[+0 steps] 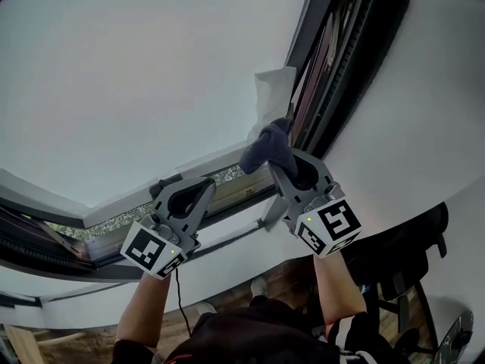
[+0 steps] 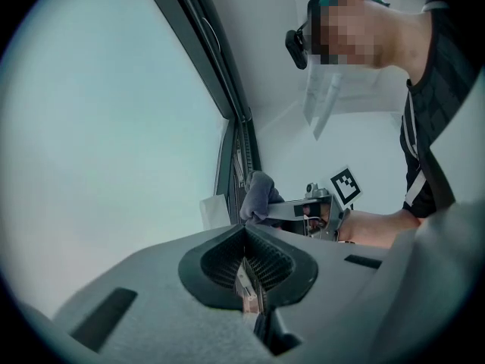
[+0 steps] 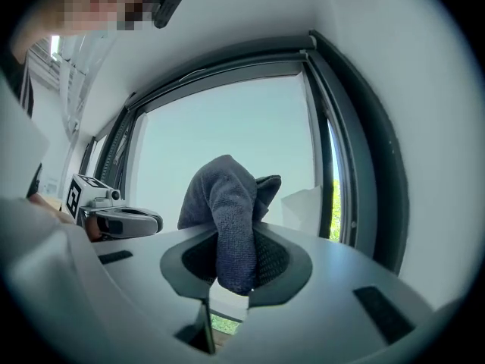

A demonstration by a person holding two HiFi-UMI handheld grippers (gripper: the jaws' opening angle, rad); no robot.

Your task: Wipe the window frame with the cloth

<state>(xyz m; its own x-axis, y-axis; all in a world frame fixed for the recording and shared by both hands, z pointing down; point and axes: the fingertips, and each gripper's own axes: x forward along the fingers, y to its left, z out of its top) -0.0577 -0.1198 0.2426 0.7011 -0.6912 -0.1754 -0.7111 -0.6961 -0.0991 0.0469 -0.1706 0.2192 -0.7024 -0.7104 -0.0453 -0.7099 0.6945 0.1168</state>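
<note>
Cloth (image 3: 226, 203), one, clamped in right hand-held gripper (image 3: 236, 260).

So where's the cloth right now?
In the head view the cloth sits right of centre, clamped in the right gripper, beside the dark window frame and just below a white paper patch.

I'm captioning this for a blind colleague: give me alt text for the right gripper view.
A dark grey woven cloth is clamped in the right gripper, held up before a dark window frame with pale sky behind. The left gripper shows at the left edge.
</note>
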